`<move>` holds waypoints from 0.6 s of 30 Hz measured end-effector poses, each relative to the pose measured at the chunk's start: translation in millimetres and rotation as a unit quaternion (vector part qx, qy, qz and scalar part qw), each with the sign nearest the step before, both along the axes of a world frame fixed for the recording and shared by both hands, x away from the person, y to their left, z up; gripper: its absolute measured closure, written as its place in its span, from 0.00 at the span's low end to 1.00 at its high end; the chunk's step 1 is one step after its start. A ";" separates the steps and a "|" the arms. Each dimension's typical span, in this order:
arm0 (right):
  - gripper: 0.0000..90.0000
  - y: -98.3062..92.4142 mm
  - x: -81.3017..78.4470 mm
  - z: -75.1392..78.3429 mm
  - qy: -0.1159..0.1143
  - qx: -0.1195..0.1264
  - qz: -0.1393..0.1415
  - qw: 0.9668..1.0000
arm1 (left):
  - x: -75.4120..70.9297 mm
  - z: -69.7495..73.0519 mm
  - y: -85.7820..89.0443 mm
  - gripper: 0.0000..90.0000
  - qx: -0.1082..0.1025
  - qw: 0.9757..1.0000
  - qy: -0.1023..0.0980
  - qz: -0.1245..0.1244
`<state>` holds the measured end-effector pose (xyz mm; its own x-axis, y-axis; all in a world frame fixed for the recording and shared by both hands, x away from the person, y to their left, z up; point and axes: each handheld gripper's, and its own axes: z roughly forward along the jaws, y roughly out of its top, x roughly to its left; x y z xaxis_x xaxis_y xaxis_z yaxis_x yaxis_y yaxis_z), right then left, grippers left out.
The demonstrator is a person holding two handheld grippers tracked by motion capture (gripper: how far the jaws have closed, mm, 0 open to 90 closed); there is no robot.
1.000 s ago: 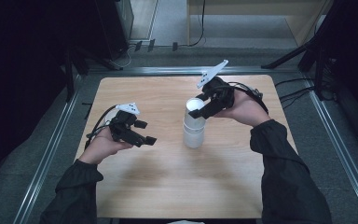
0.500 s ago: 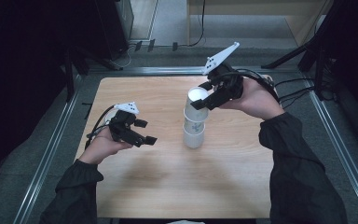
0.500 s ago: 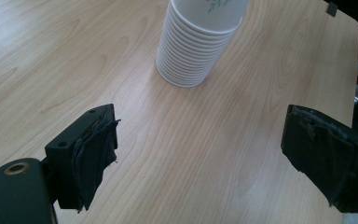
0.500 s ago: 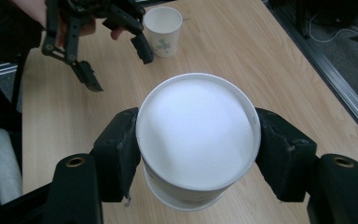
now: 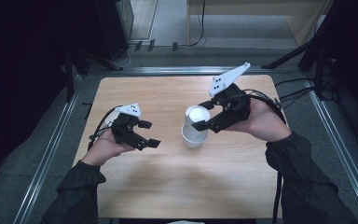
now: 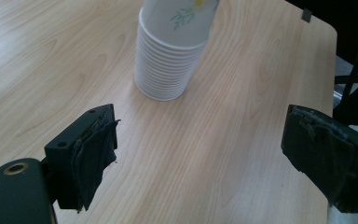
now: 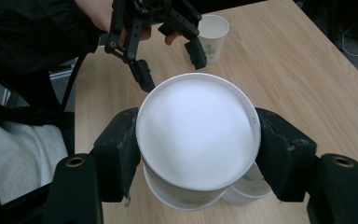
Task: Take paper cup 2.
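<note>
above the cup stack (image 5: 194, 135), right gripper (image 5: 204, 114) clamping top cup (image 7: 198, 135), left gripper (image 5: 150, 134) empty

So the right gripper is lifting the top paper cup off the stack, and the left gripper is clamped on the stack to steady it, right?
Not quite. The left gripper is open and apart from the stack, as the left gripper view shows. The right gripper does grip the top paper cup.

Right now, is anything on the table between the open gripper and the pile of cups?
No. The left gripper view shows only bare table between the left gripper and the cup stack.
</note>
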<state>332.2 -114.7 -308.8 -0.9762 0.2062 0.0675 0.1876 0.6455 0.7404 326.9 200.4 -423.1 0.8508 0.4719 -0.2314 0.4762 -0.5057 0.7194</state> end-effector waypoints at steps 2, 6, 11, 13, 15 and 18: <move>0.40 -1.9 -2.5 -10.5 0.003 0.007 0.000 1.000 | -1.9 0.1 -3.3 0.12 0.000 1.000 -0.002 -0.006; 0.40 -2.3 -6.1 -33.8 0.009 0.016 0.007 1.000 | -5.0 -2.2 -10.3 0.12 -0.008 1.000 0.001 -0.017; 0.40 -1.4 -7.1 -62.9 0.014 0.022 0.007 1.000 | -10.1 -7.3 -22.9 0.12 -0.010 0.999 -0.002 -0.032; 0.40 -0.8 -8.1 -72.9 0.013 0.020 0.008 1.000 | -12.1 -10.3 -29.4 0.12 -0.005 0.999 -0.005 -0.038; 0.40 -0.2 -9.1 -81.9 0.011 0.020 0.008 1.000 | -14.0 -13.7 -35.2 0.12 -0.009 0.999 -0.004 -0.046; 0.40 0.3 -10.4 -93.0 0.017 0.024 0.008 1.000 | -17.2 -17.9 -44.3 0.12 -0.007 0.998 -0.002 -0.056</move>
